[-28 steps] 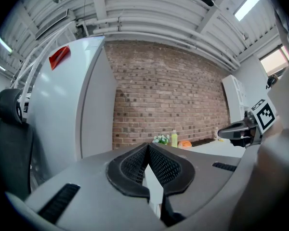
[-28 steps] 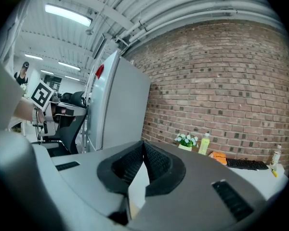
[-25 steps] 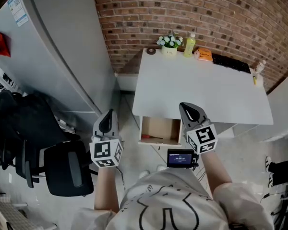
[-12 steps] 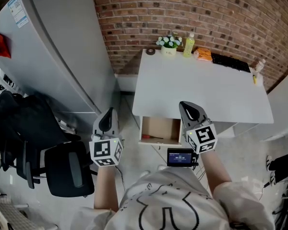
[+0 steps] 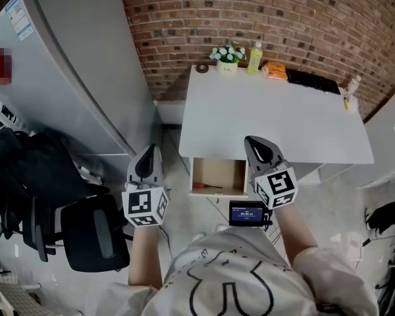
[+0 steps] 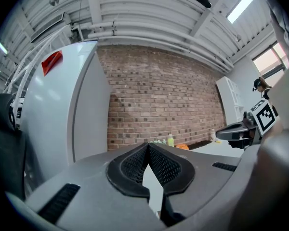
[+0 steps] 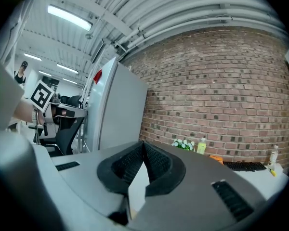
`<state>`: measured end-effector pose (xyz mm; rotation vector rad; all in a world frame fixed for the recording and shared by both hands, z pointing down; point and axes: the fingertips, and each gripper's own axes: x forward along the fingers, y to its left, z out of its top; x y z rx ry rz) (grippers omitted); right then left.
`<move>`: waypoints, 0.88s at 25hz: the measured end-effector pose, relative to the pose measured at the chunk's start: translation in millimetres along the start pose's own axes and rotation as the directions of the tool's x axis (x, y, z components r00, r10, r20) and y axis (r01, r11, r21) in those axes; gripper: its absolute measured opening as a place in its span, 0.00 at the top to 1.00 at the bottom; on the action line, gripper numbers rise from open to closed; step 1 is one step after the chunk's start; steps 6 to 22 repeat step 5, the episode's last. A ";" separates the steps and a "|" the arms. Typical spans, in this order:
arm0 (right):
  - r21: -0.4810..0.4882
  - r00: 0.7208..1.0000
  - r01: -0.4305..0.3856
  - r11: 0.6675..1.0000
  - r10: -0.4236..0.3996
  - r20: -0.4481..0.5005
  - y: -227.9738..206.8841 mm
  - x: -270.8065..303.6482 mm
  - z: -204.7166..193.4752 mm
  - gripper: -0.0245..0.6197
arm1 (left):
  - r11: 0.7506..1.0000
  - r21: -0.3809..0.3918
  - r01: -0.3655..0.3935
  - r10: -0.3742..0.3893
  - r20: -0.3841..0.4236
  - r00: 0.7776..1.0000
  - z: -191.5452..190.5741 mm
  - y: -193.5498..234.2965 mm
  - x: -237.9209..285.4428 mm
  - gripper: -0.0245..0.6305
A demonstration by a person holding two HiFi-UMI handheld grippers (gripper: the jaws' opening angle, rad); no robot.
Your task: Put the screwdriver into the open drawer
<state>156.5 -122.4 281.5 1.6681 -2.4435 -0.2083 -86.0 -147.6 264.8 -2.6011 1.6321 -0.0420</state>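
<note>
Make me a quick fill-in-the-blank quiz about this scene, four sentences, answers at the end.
1. The screwdriver lies inside the open ____ under the white table.
2. The left gripper and the right gripper both have their fingers ____, with nothing between them.
3. The pot of flowers stands at the table's far edge, by the ____ wall.
4. Just right of the flowers stands a yellow-green ____.

Answers: drawer; closed; brick; bottle.

We had a white table (image 5: 270,120), drawer (image 5: 217,175) open, with flowers (image 5: 228,56), bottle (image 5: 254,56), orange pack (image 5: 275,72) and keyboard (image 5: 313,81) along its back edge.
</note>
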 end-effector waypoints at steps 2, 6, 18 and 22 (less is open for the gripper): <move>-0.002 1.000 0.003 1.000 -0.003 0.003 -0.3 -1.0 0.8 0.93 | 1.000 0.000 0.002 -0.002 0.002 1.000 0.1 -0.9 0.5 0.95; -0.007 1.000 0.007 1.000 -0.007 0.006 -0.3 -2.0 2.8 0.93 | 1.000 0.000 0.005 -0.005 0.006 1.000 2.0 -1.6 0.7 0.95; -0.007 1.000 0.007 1.000 -0.007 0.006 -0.3 -2.0 2.8 0.93 | 1.000 0.000 0.005 -0.005 0.006 1.000 2.0 -1.6 0.7 0.95; -0.007 1.000 0.007 1.000 -0.007 0.006 -0.3 -2.0 2.8 0.93 | 1.000 0.000 0.005 -0.005 0.006 1.000 2.0 -1.6 0.7 0.95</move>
